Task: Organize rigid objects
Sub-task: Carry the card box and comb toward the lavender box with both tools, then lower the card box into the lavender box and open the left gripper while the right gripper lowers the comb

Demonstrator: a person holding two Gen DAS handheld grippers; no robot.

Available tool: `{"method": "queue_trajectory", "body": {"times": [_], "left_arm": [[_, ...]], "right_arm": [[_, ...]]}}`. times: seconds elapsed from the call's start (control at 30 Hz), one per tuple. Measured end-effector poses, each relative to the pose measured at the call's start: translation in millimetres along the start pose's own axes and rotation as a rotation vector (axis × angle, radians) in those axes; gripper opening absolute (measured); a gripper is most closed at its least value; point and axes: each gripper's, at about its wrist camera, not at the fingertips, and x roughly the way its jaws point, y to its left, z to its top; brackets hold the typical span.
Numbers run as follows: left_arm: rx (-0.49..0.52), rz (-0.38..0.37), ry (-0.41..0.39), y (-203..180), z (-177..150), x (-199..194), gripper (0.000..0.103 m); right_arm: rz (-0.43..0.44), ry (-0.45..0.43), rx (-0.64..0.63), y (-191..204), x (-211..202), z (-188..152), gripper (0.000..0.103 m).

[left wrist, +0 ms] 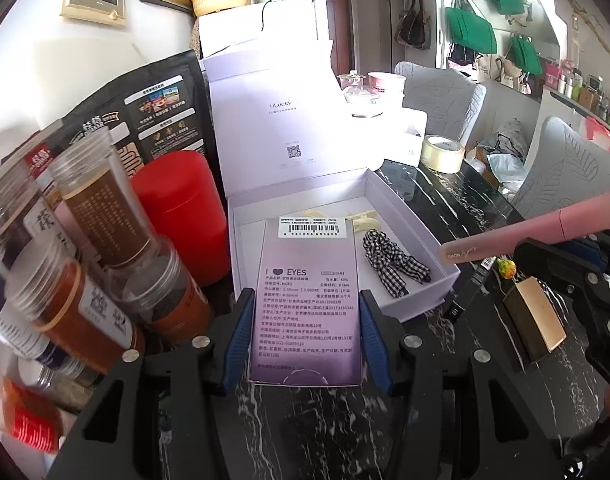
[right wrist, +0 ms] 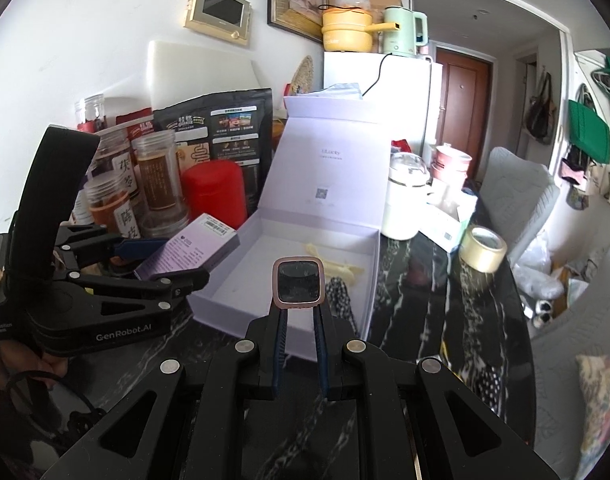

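Marble-patterned black table (left wrist: 457,208) holds open white box (right wrist: 305,276), jars (left wrist: 101,216), tape roll (right wrist: 483,249).

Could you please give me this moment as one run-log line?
left gripper: shut on flat purple carton | right gripper: shut on slim pink case | open white gift box: not yet loaded

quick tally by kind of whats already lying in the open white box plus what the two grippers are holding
Yellow hair clips in the white box: 2
Checked black-and-white scrunchie in the box: 1
Purple contact lens box in the left gripper: 1
Pink case in the right gripper: 1
Total: 5
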Motion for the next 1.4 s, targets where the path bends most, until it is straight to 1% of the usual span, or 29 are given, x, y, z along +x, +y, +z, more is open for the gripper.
{"method": "queue_trajectory", "body": {"times": [0.23,0.47,0.63,0.8,1.07,1.17,1.4], "left_arm": [[-0.014,-0.002,0.008,10.7,12.7,22.6,0.050],[-0.035,-0.011,0.046,19.9,15.0,49.6,0.050],[-0.045,-0.026,0.082,21.8,10.3,67.3,0.050],[-0.052,-0.037,0.114,22.2,3.6,79.8,0.050],[-0.053,-0.058,0.163,20.4,-3.1,94.5,0.050],[-0.041,-0.053,0.180,18.6,-4.5,98.0,0.050],[-0.057,-0.058,0.214,22.6,-8.4,106.7,0.050]], "right_arm": [[0.002,0.016,0.005,-6.7,24.5,13.1,0.013],[0.007,0.043,0.015,-9.8,52.8,17.9,0.013],[-0.017,0.085,0.019,-9.4,76.8,11.5,0.013],[-0.005,0.123,0.035,-10.4,92.4,2.2,0.013],[-0.028,0.173,0.024,-3.7,108.0,-11.1,0.013],[-0.028,0.188,0.023,-1.0,112.4,-14.7,0.013],[-0.031,0.213,0.025,1.8,122.1,-19.1,0.013]]}}
